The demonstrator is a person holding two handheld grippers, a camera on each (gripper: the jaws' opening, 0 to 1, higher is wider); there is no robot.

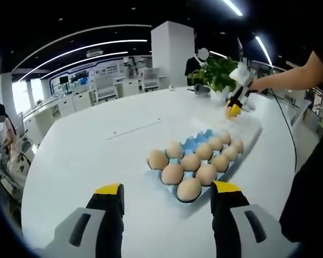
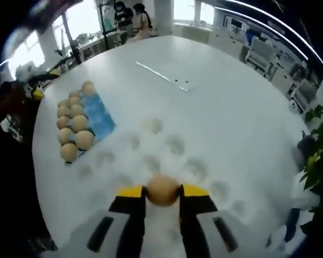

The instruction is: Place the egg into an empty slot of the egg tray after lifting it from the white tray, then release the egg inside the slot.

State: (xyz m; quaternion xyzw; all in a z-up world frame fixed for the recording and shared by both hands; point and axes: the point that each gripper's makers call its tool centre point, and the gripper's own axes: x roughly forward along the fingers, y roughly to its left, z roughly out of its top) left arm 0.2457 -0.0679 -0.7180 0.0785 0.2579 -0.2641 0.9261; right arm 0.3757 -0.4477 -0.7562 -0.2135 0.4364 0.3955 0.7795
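Our right gripper (image 2: 162,192) is closed on the tan egg (image 2: 162,189); the blue egg tray (image 2: 99,119) lies far to its left. The left gripper (image 1: 167,193) is open and empty.

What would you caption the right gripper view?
Right gripper pinches an egg above the white tray; blue egg tray waits beyond.

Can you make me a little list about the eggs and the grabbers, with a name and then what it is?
right gripper: shut on an egg over the white tray
left gripper: open, holding nothing
egg tray: blue, on the white table
eggs in egg tray: about ten, some blue slots empty
white tray: pale, with round hollows
plant: green, at the table's far side
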